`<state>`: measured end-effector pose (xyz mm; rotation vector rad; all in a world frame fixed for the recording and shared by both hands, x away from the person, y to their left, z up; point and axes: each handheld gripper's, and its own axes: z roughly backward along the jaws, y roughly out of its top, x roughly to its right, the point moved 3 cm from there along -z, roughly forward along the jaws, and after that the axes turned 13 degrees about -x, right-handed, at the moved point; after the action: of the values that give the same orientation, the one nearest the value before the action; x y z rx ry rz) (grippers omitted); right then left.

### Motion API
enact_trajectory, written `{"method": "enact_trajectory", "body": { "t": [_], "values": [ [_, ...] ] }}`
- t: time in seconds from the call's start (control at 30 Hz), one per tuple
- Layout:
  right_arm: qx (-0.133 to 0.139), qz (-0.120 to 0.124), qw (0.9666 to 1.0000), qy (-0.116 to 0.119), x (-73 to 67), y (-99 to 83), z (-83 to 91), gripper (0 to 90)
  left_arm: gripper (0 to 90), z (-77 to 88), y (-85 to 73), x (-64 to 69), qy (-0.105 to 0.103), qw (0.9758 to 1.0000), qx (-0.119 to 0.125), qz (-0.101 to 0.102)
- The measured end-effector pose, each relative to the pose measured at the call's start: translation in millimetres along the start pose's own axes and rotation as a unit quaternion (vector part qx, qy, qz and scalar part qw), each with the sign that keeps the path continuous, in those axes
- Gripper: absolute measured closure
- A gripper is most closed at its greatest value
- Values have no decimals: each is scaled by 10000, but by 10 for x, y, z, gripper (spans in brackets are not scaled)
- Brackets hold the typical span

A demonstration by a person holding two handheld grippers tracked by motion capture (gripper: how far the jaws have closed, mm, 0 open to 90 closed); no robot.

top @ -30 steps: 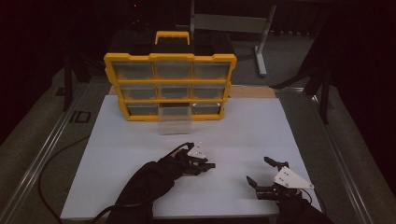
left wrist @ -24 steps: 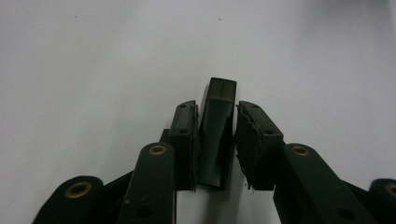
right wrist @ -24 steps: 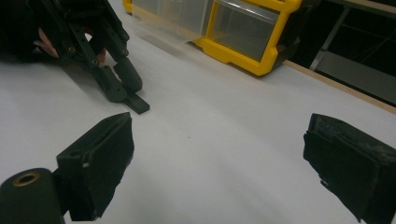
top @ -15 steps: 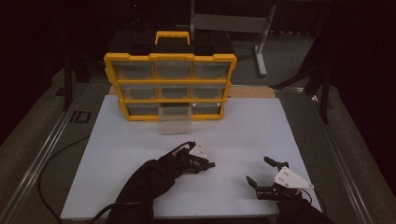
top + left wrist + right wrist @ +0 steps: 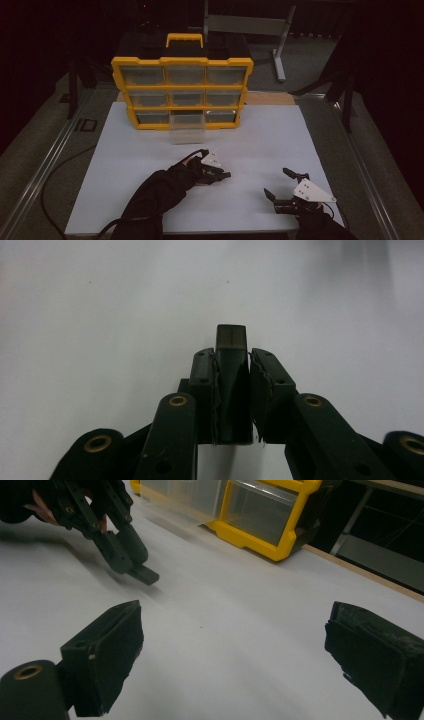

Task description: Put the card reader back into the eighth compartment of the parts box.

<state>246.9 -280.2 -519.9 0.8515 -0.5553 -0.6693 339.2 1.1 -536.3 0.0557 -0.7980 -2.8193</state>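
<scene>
My left gripper [image 5: 222, 175] lies low over the white board, a gloved hand behind it. It is shut on a small black block [image 5: 231, 337] whose end sticks out past the pads. Its jaws have just been closing, with that block between them. The right gripper view shows the left gripper [image 5: 127, 555] tilted down with the black block [image 5: 145, 574] at the board's surface. My right gripper [image 5: 276, 181] rests near the front right of the board, open, and its wide-apart pads [image 5: 110, 655] have nothing between them.
A yellow drawer organizer [image 5: 182, 87] with clear drawers stands at the back of the white board [image 5: 125, 165]. Its bottom-middle clear drawer [image 5: 187, 129] is pulled out toward me. A metal rail [image 5: 45, 170] runs along the table's left side, with a black cable beside it.
</scene>
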Motion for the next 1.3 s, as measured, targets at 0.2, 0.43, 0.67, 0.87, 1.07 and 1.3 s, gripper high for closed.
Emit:
{"method": "enact_trajectory", "body": {
  "t": [0.2, 0.43, 0.67, 0.87, 1.07, 1.3],
  "values": [
    [0, 30, 10000, -5, 5, -3, -4, 83, 742, 67, 20, 12, -19, 10000, 36, -27],
    [-3, -1, 10000, 9, 2, -2, -6, 83, 742, 143, 51, 14, -43, 10000, 3, -49],
    [-6, -23, 10000, 14, -1, -2, -9, 83, 742, 213, 64, 29, -42, 10000, -9, -76],
    [-7, -27, 10000, 11, 0, -2, -9, 83, 742, 330, 105, 13, -38, 10000, 65, -47],
    [-3, -31, 10000, 11, 0, -1, -8, 83, 742, 410, 124, 6, -15, 10000, 81, -38],
    [-7, -3, 10000, -19, -3, 2, -9, 83, 742, 501, 155, -13, 31, 9999, 107, -60]
  ]
}}
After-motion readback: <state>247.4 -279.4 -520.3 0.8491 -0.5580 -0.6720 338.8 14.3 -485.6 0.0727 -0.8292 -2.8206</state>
